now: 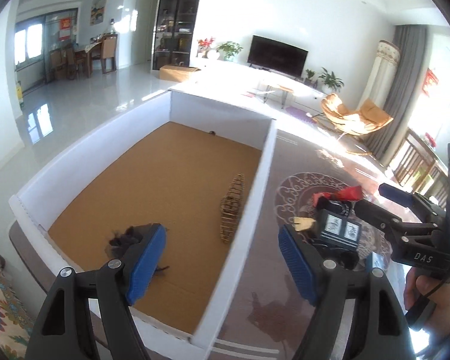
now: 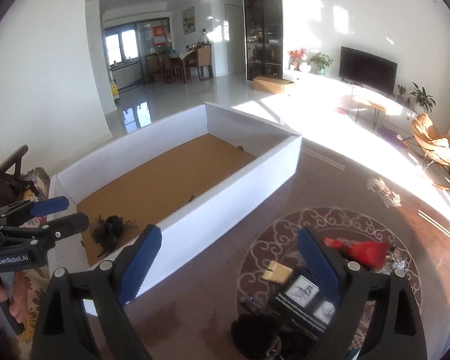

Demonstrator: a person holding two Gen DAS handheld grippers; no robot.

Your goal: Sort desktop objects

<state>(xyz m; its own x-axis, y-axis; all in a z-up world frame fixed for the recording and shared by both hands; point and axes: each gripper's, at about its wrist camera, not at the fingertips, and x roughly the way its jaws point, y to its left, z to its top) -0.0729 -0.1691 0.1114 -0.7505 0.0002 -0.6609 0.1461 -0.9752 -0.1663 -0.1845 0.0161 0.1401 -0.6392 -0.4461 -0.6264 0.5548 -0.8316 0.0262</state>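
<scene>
Sitting on the brown patterned counter, a shallow white box with a cork-brown floor takes up the left side, its long wall running toward the far edge. Inside it lie a black feathery hair ornament near the box's near-left corner and a woven straw-coloured strip close against the right wall; a tiny dark speck at the far wall is too small to identify. To the right of the box, on the round scroll pattern of the counter, a loose heap waits: a dark blue box with two white picture panels, a red packet, a flat tan card, and black items at the near edge that blur together.

The left gripper has its jaws spread fairly wide and empty, straddling the box's right wall without touching it. The right gripper stands wider still, also empty, its blue pads hanging above the heap and the counter, gripping nothing.

One pad of the left gripper covers part of the hair ornament in its own view. Only fingers of each hand show at the picture edges.
</scene>
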